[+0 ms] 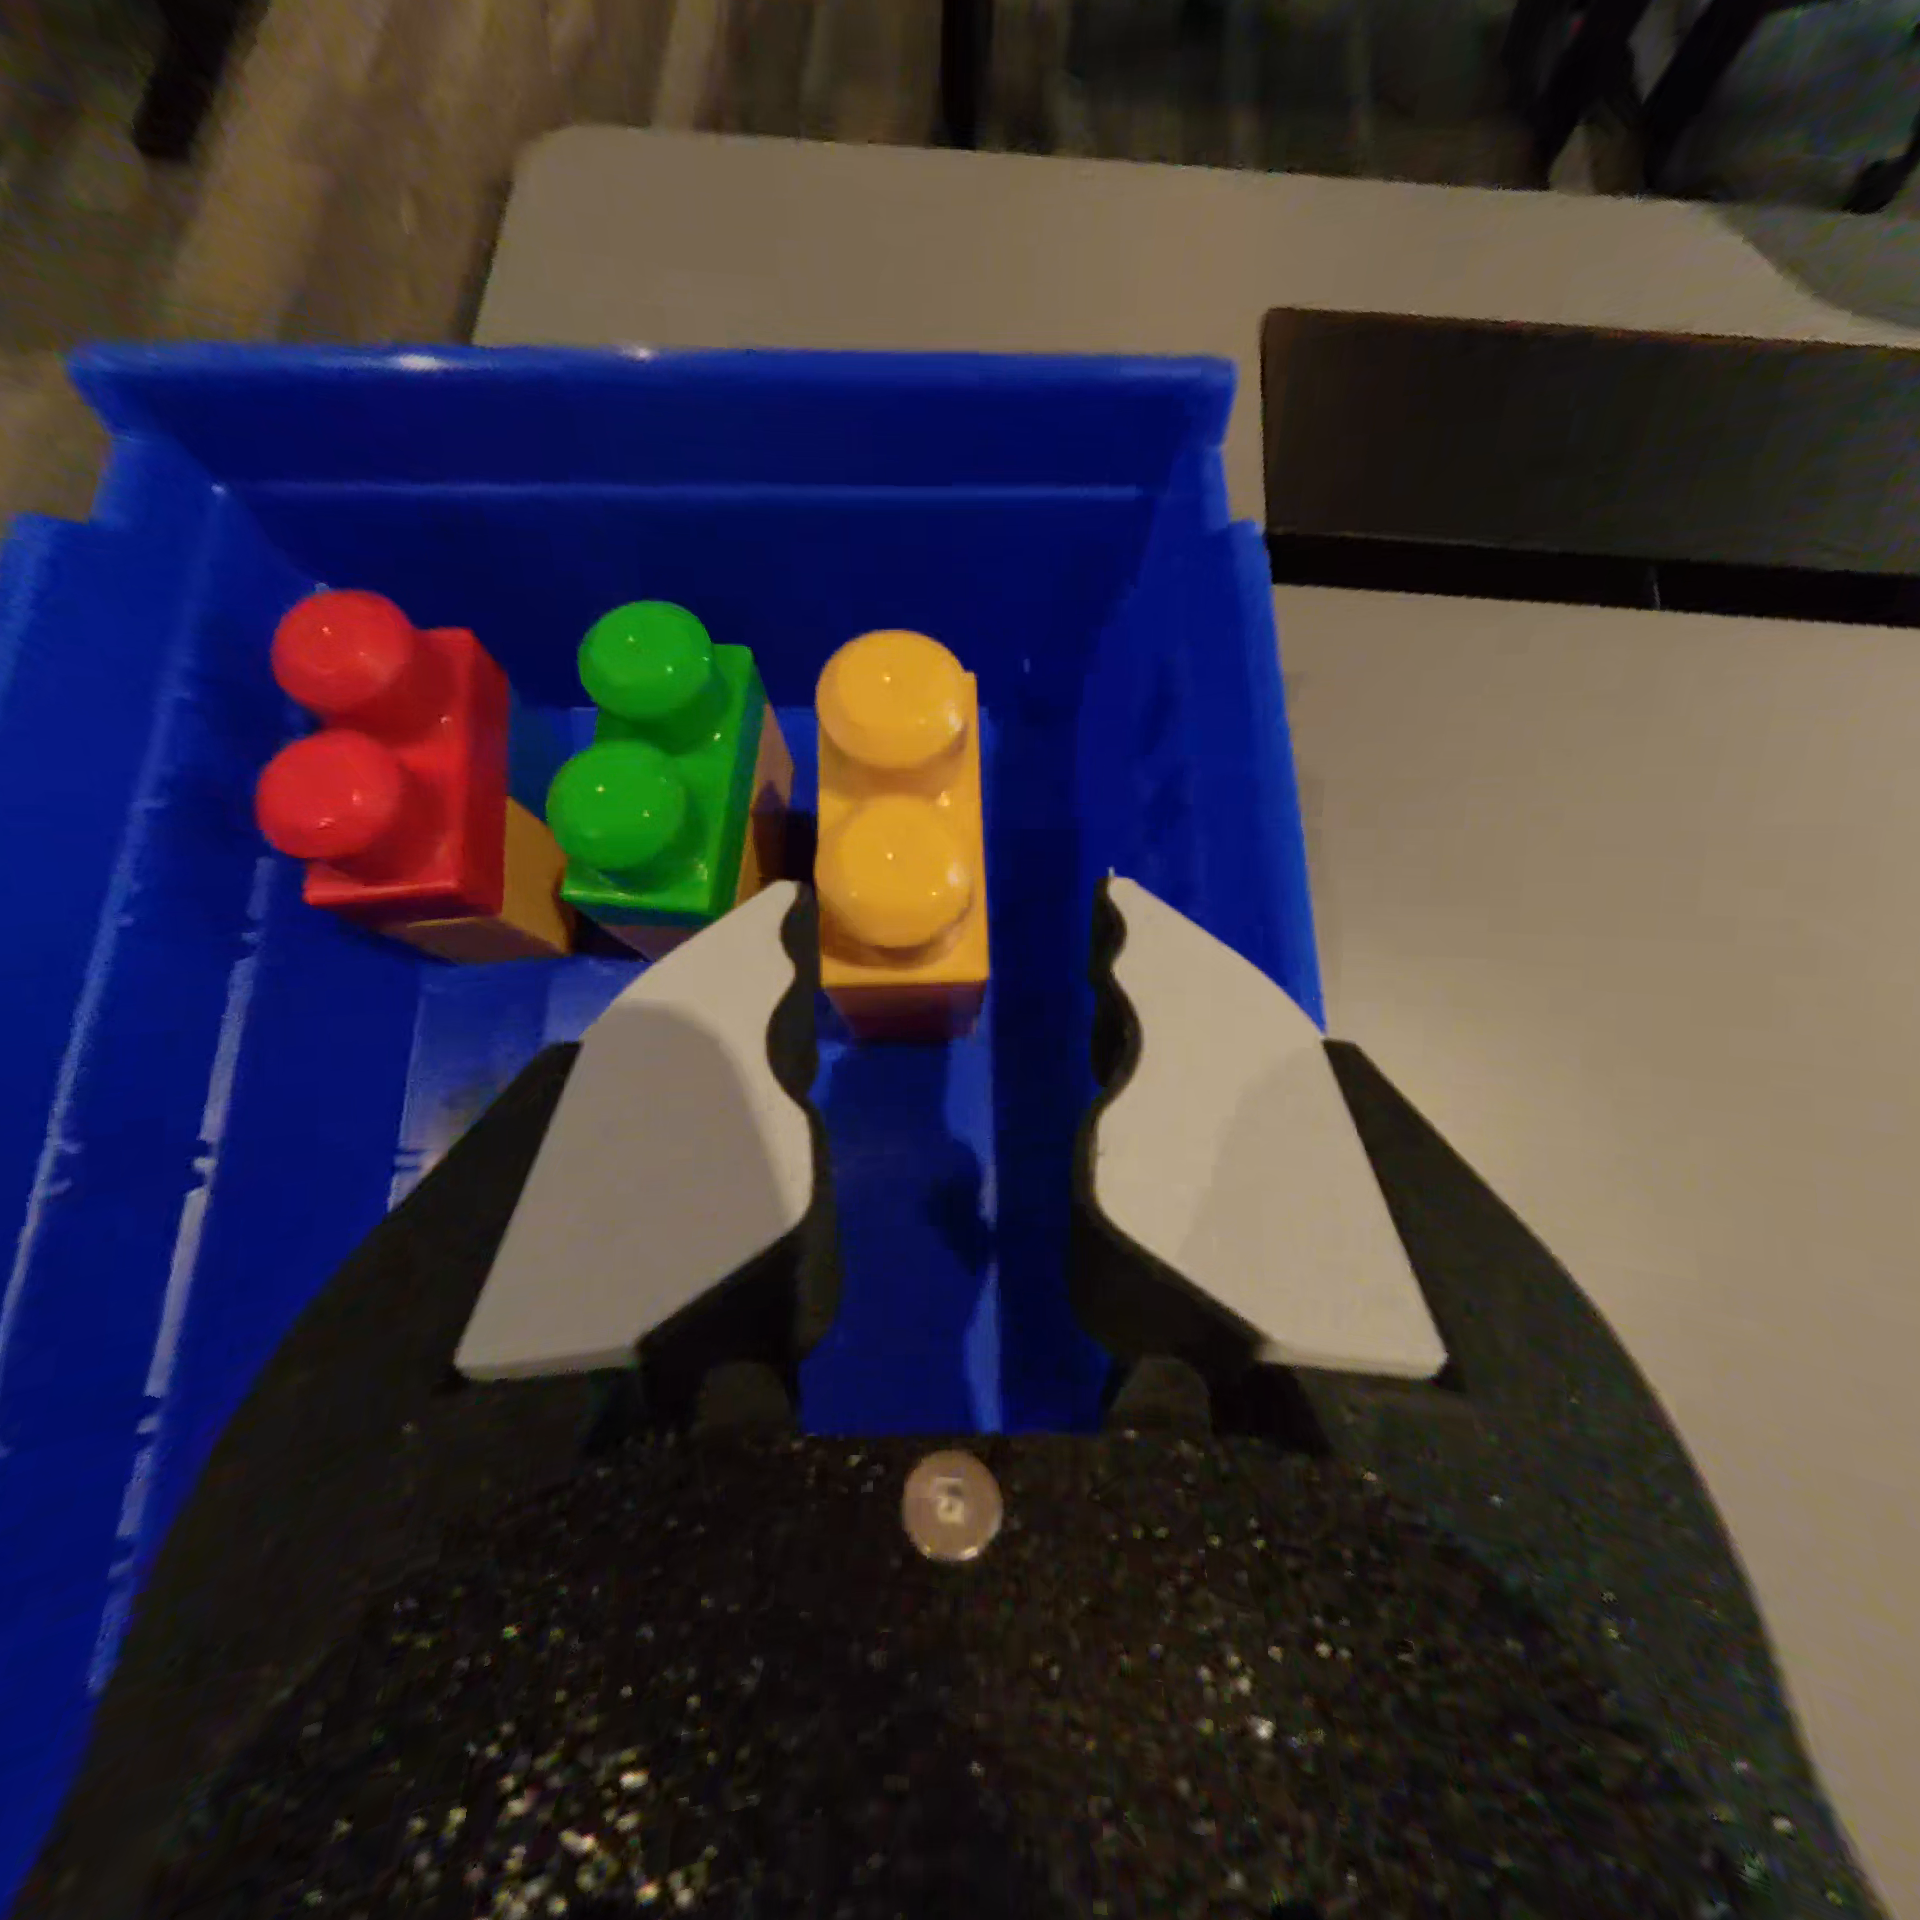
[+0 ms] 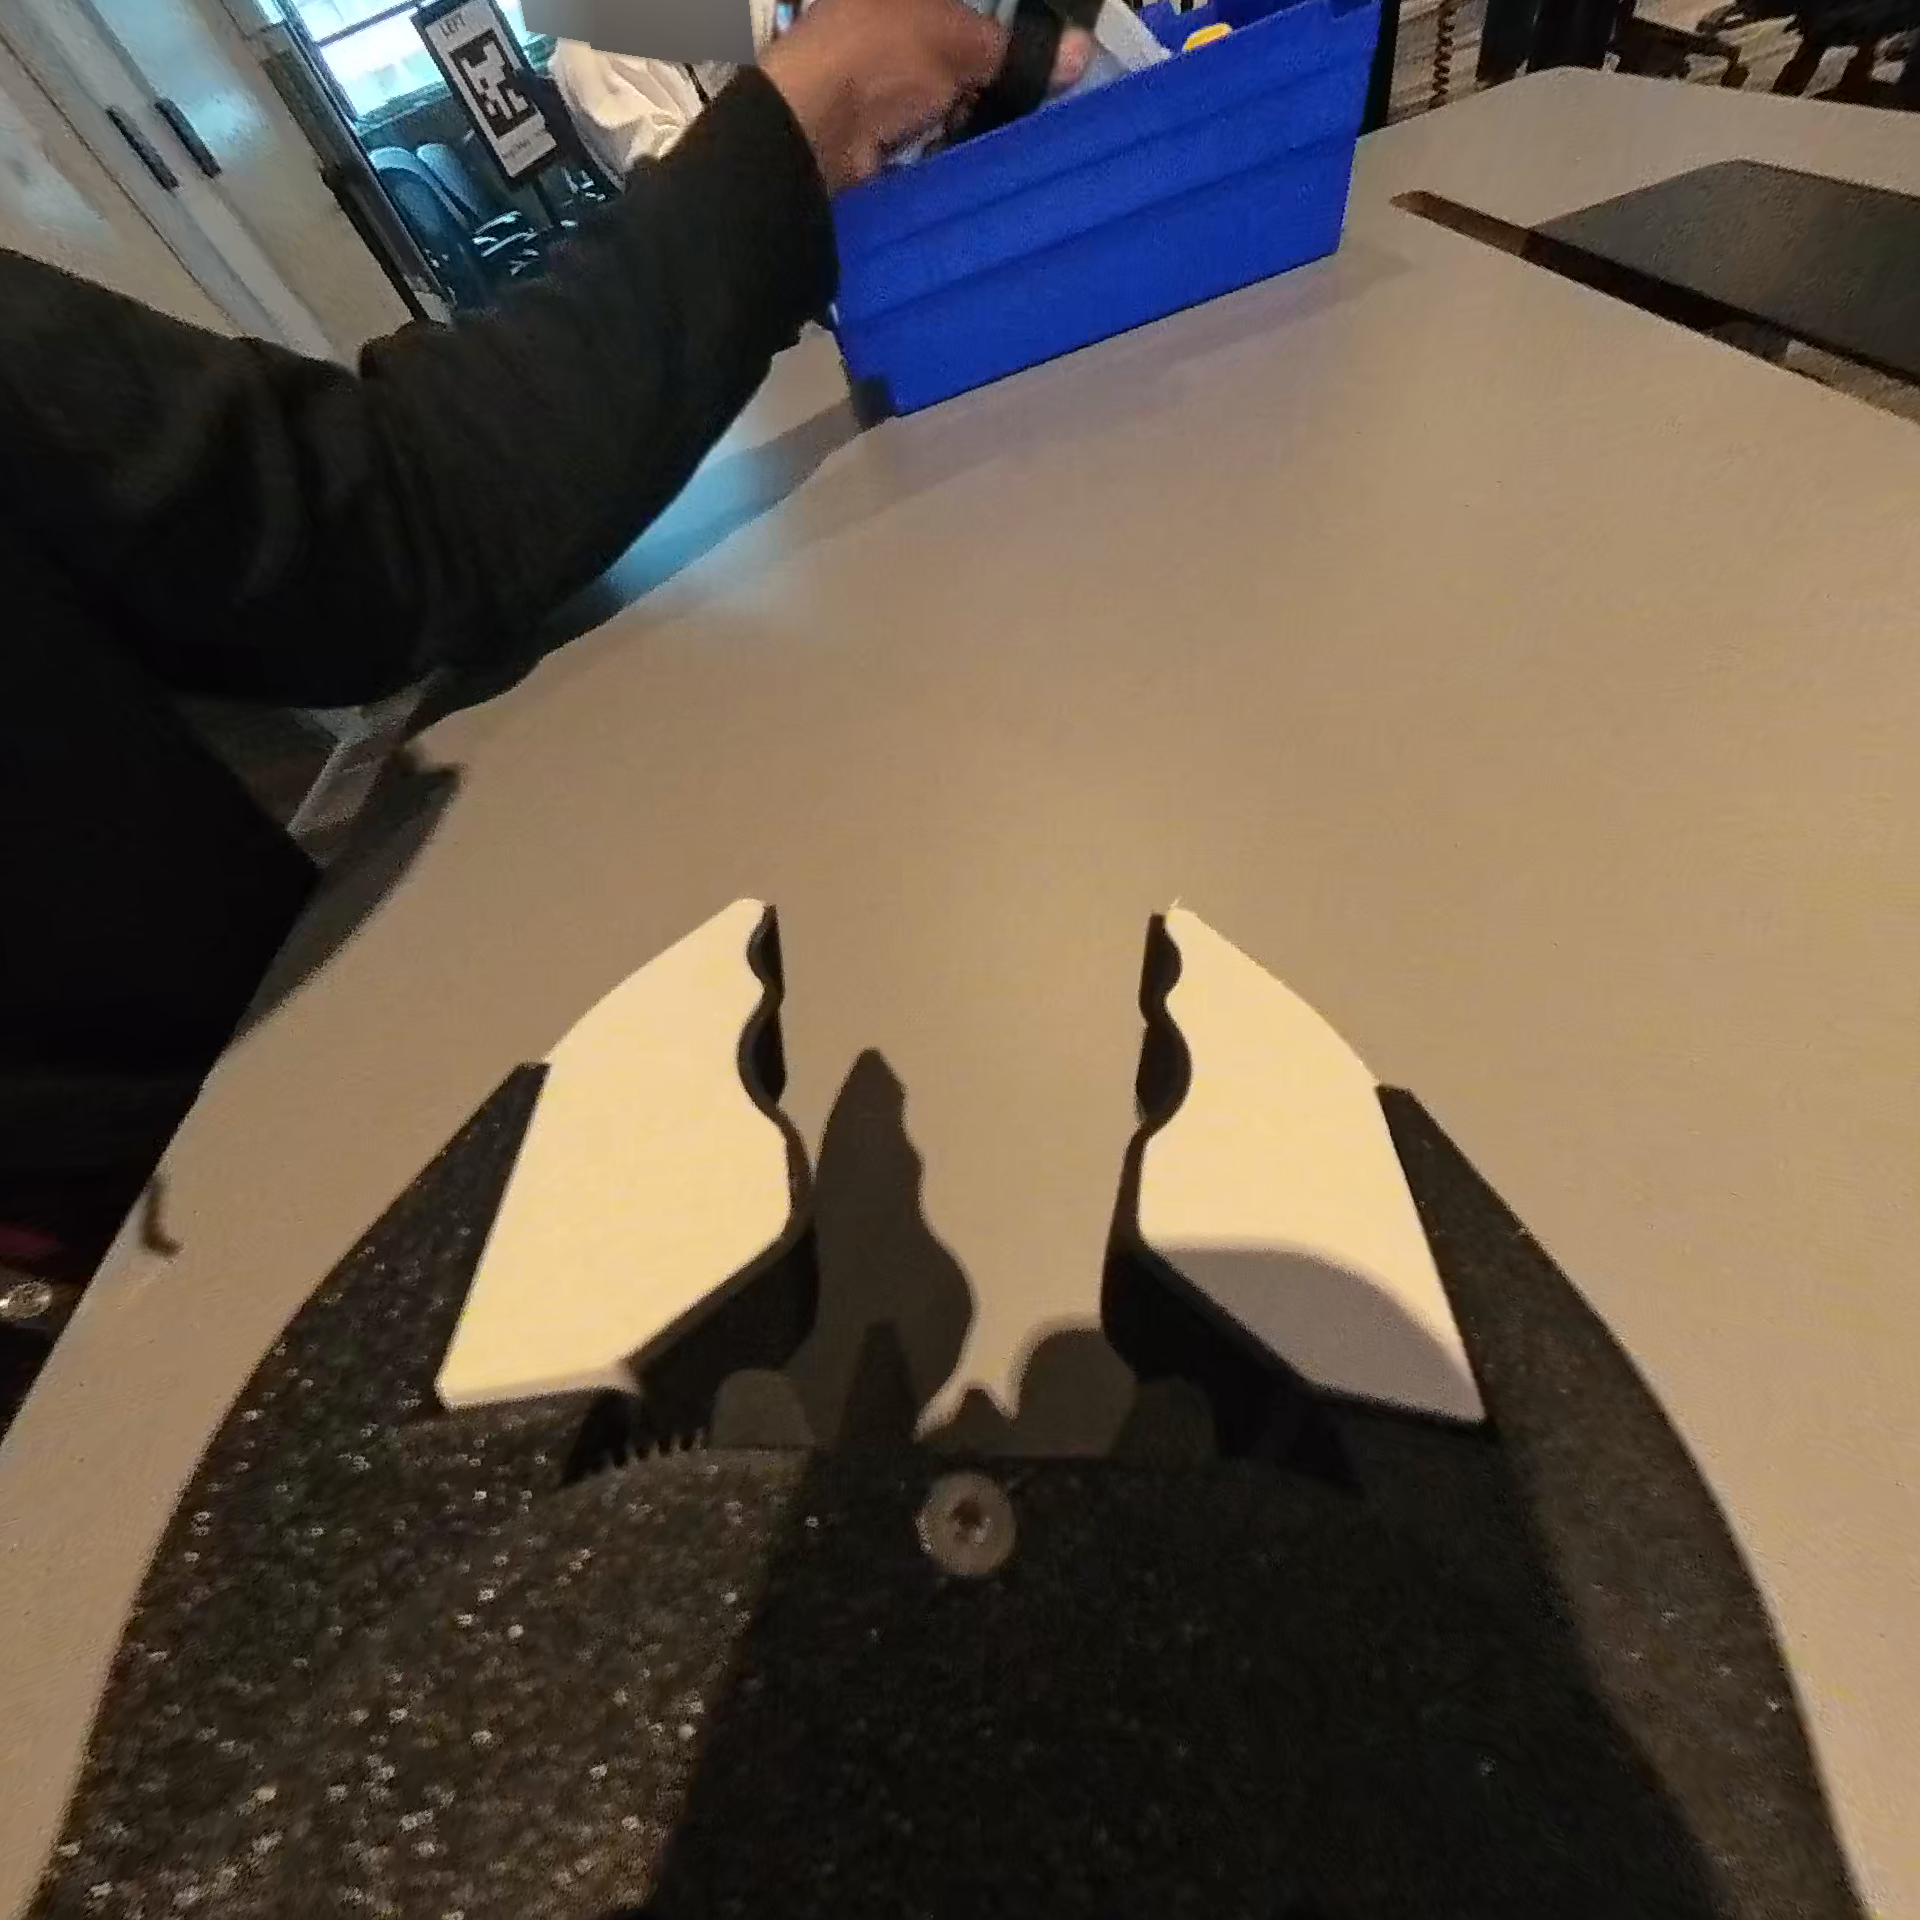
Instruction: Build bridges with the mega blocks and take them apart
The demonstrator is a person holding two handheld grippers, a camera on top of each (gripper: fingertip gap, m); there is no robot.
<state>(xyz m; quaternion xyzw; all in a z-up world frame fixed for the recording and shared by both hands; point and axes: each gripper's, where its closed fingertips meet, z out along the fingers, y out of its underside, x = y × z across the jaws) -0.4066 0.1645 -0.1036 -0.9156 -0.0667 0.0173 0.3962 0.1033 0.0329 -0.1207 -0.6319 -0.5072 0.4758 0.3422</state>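
Observation:
In the left wrist view a blue bin (image 1: 665, 416) holds three upright stacks of mega blocks: a red-topped one (image 1: 400, 774) on the left, a green-topped one (image 1: 665, 774) in the middle, a yellow-topped one (image 1: 902, 821) on the right. My left gripper (image 1: 951, 888) is open over the bin, with the near end of the yellow-topped stack between its fingertips, not touching. My right gripper (image 2: 961, 914) is open and empty above the bare grey table (image 2: 1247, 675). The bin (image 2: 1091, 208) stands far off in the right wrist view, with a yellow stud (image 2: 1205, 36) showing inside.
A black mat (image 1: 1579, 447) lies on the table right of the bin; it also shows in the right wrist view (image 2: 1714, 239). A person's dark-sleeved arm (image 2: 468, 395) reaches over the table's left side to the bin. The table's left edge is close to the bin.

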